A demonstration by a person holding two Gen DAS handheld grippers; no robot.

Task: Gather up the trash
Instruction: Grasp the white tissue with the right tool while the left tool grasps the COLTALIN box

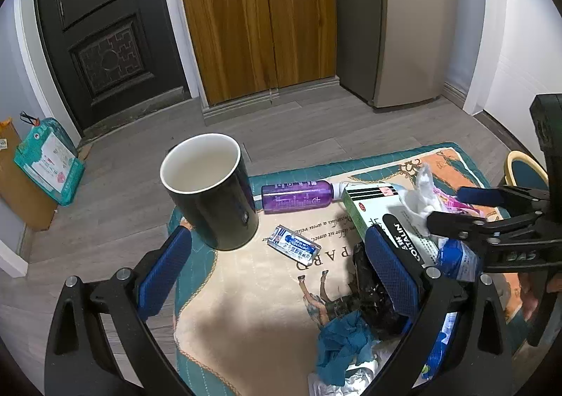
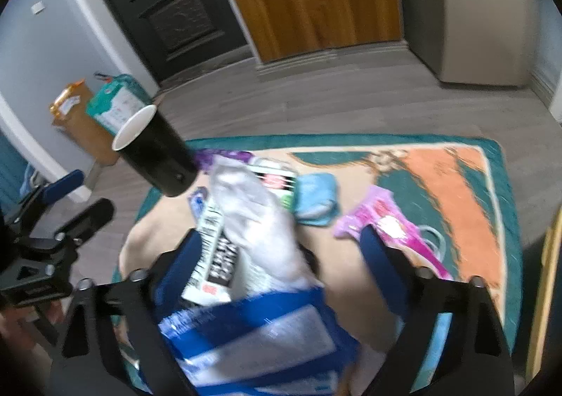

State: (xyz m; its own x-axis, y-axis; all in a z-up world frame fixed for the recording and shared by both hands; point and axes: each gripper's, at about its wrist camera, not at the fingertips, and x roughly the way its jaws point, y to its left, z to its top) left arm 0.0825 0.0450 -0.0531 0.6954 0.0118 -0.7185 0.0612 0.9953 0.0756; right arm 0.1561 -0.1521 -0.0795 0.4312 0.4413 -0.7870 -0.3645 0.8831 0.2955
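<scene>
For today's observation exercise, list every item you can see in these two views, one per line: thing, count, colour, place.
mug: one, black with white inside, upright on rug's left part
bottle: one, purple, lying behind the mug's right
sachet: one, blue and silver, flat on rug centre
box: one, green and white, right of the bottle
tissue: one, white, on the box
wrapper: one, pink, on rug's right part
rug: one, teal and beige, on floor
cupboard: one, wooden, far wall
left gripper: jaws open, blue pads
right gripper: jaws open, blue pads
</scene>
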